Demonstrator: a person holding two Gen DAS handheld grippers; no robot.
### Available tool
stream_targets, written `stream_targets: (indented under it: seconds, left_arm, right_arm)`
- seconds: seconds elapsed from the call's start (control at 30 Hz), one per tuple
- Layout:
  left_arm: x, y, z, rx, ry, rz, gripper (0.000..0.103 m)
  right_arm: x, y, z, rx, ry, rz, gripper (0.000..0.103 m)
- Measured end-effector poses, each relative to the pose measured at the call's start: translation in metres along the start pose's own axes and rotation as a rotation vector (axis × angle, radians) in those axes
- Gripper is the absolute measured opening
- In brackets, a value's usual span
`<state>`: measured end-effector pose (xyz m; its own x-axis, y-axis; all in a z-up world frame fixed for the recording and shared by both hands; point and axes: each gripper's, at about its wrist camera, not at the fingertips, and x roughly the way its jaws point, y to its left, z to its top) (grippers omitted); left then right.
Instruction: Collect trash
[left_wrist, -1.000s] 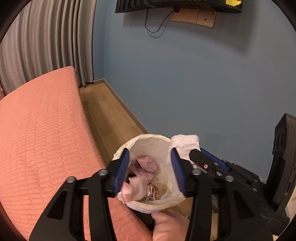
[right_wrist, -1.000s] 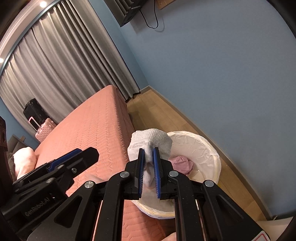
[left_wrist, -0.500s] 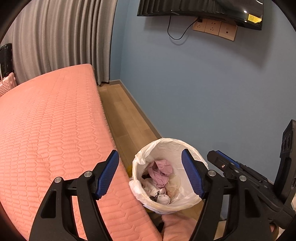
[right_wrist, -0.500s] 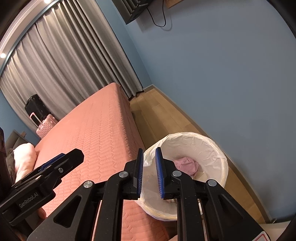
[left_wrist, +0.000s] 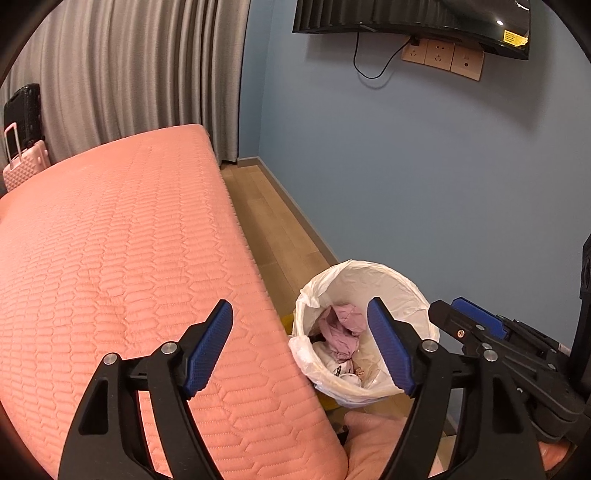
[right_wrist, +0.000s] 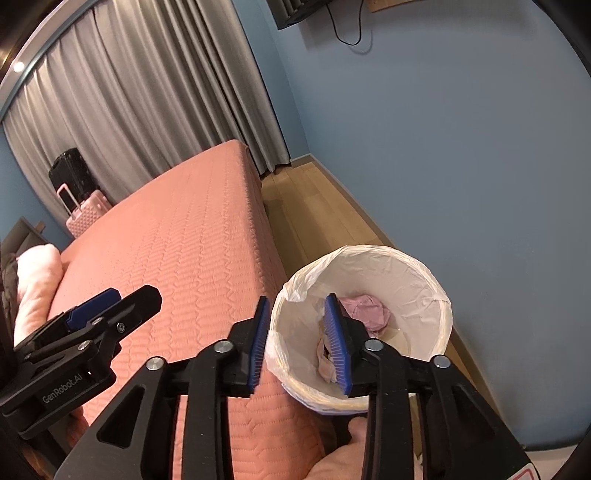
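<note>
A round bin with a white liner (left_wrist: 388, 269) (right_wrist: 402, 258) stands on the floor between the bed and the blue wall. Inside lie a crumpled pink cloth (left_wrist: 341, 321) (right_wrist: 369, 312) and pale scraps. My left gripper (left_wrist: 301, 347) hovers wide above the bed's edge and the bin's near rim; its jaws are opening and hold nothing. My right gripper (right_wrist: 297, 343) hangs over the bin's left rim, its jaws opening, nothing between them. The right gripper (left_wrist: 476, 317) also shows at the right of the left wrist view, and the left gripper (right_wrist: 110, 306) at the left of the right wrist view.
A bed with a salmon quilted cover (left_wrist: 122, 266) (right_wrist: 192, 236) fills the left. Wooden floor (left_wrist: 273, 221) runs between bed and wall. A pink suitcase (left_wrist: 26, 162) and a black one stand by grey curtains. A TV (left_wrist: 410, 14) hangs above wall sockets.
The right gripper let go of a white sock, which dropped out of sight into the bin. Both grippers' jaws spread wider, and both pulled back from the bin toward the bed.
</note>
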<state>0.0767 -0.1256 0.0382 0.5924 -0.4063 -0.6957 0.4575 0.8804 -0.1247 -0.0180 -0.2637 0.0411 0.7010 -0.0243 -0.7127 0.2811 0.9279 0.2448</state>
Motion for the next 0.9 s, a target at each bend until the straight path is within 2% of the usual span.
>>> stream_targets:
  seconds: [0.17, 0.4, 0.47, 0.53, 0.67, 0.73, 0.9]
  left_arm:
    - [-0.005, 0.005, -0.01, -0.001, 0.001, 0.024, 0.079]
    - [-0.005, 0.013, -0.024, 0.005, 0.02, 0.054, 0.08]
    - [-0.006, 0.016, -0.027, 0.0, 0.025, 0.065, 0.085]
    - [-0.006, 0.018, -0.032, -0.005, 0.025, 0.08, 0.088]
    - [-0.004, 0.019, -0.04, -0.007, 0.037, 0.097, 0.089]
    - [-0.003, 0.02, -0.043, -0.01, 0.042, 0.103, 0.09]
    - [-0.003, 0.024, -0.048, -0.012, 0.05, 0.115, 0.091]
  right_arm:
    - [-0.002, 0.009, -0.009, -0.039, 0.01, -0.022, 0.04]
    - [0.0, 0.016, -0.025, -0.08, 0.032, -0.046, 0.049]
    - [0.0, 0.017, -0.029, -0.091, 0.032, -0.054, 0.051]
    - [0.001, 0.017, -0.033, -0.094, 0.037, -0.062, 0.059]
    - [0.003, 0.016, -0.04, -0.097, 0.049, -0.071, 0.064]
    - [0.005, 0.013, -0.042, -0.096, 0.052, -0.083, 0.072]
    - [0.006, 0.006, -0.051, -0.089, 0.056, -0.099, 0.084]
